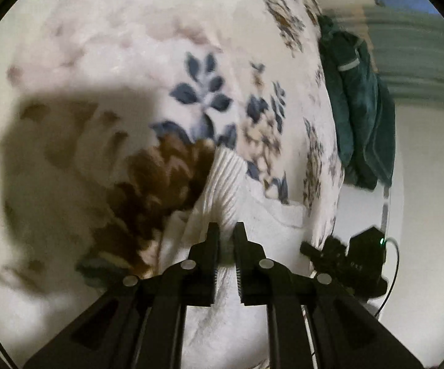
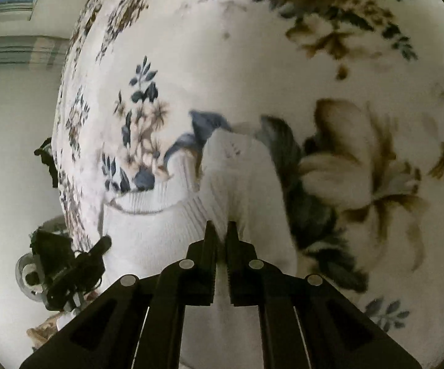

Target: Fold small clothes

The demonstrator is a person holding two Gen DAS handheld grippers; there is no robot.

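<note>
Both pairs of jaws stood nearly pressed together, each pinching a fold of the same small white ribbed knit garment [image 1: 231, 181] that lay on the cream fleece blanket printed with blue and brown flowers [image 1: 105, 46]. My left gripper [image 1: 225, 230] had its black fingers closed down to a narrow slit, and a ridge of the white knit ran up between the tips, just beside the big brown flower. To the right of it my other tool showed as a dark shape at the blanket's edge, and beyond that a dark green cloth [image 1: 357, 107] hung well apart from the work. My right gripper [image 2: 219, 229] was drawn in just as tight, biting the ribbed cloth [image 2: 240, 166] where a sleeve-like part rose away from me, with the ribbed collar or hem curving off to its left. I judged the fold was only starting. What could have gone wrong: each bite looked thin, so a lift might have let the knit slide out, or I might have caught the fleece blanket along with it and dragged both. Uneven pulls from my two hands could also have skewed the garment, since the pictures were blurred and I could not tell how many layers each jaw held.
</note>
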